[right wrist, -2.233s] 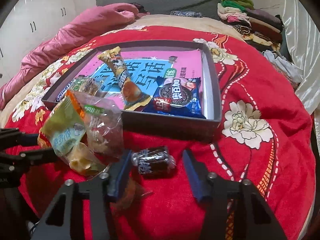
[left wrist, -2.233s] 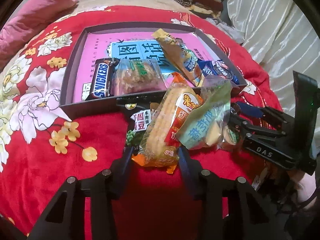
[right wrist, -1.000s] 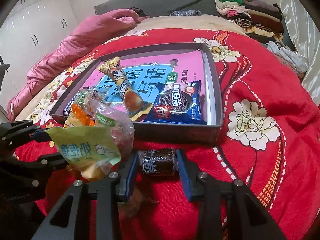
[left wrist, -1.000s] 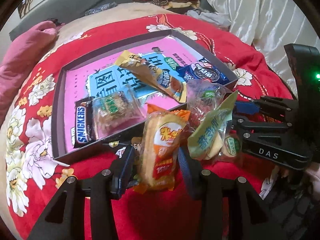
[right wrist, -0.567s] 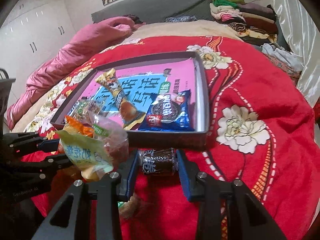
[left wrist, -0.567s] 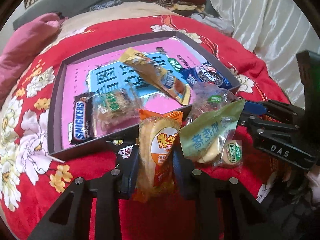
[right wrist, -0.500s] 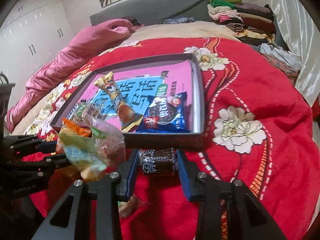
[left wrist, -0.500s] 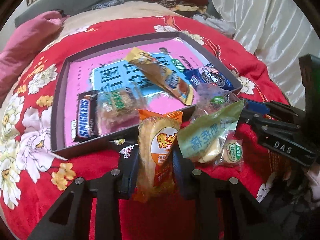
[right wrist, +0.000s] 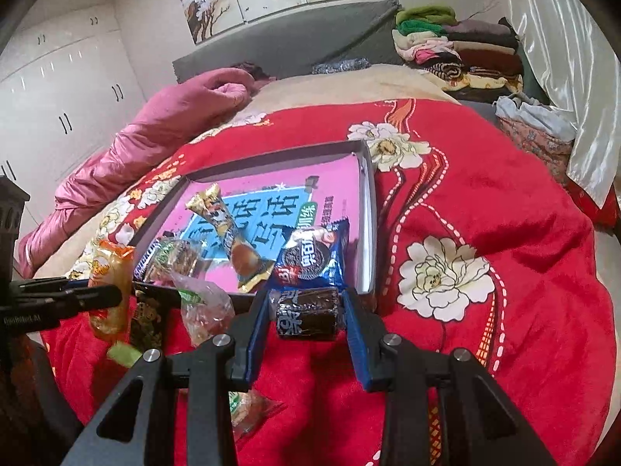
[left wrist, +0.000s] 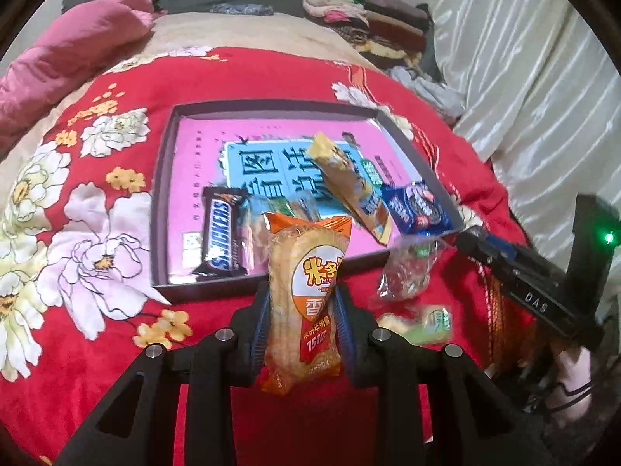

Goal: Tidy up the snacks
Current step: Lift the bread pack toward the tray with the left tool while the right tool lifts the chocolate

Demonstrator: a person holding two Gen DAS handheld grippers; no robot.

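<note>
Snacks: some in the tray point(left wrist: 161, 209), some loose on the red bedspread point(left wrist: 97, 357) in front of it. Tray is a shallow dark box w/ pink-and-blue printed liner, lying flat on the bed. Inside, per left wrist view: Snickers bar point(left wrist: 222, 233) at near-left; clear wrapped cake point(left wrist: 271, 209) just beside it on the right, partly hidden; long yellow cone pack point(left wrist: 351, 186) lying diagonally across the middle; blue cookie pack point(left wrist: 417, 207) at near-right corner. Left gripper point(left wrist: 302, 310) is pinching an orange rice-cracker pack point(left wrist: 306, 295): pads pressed on both long sides, pack upright, clear of the bedspread, in front of tray's near wall. Right gripper point(right wrist: 306, 312) is pinching a small dark pack point(right wrist: 306, 312) w/ white characters, held crosswise between the blue pads, raised at level of tray's near wall, approx. at its right end. Right gripper also shows in left wrist view point(left wrist: 471, 239), tips near tray's near-right corner; dark pack not discernible there. Loose on bedspread between the two grippers: clear bag w/ reddish contents point(left wrist: 407, 272) just outside tray's near wall; green-labelled pack point(left wrist: 423, 324) nearer the camera, blurred. Right wrist view adds a dark gold-printed pack point(right wrist: 149, 318) below the left gripper, and a round cake pack point(right wrist: 248, 407) partly hidden under right gripper's frame. A hand point(left wrist: 574, 380) shows at lower right of left wrist view, on right gripper's handle. Beyond the tray: pink quilt point(left wrist: 66, 58), folded-clothes stack point(left wrist: 365, 23).
</note>
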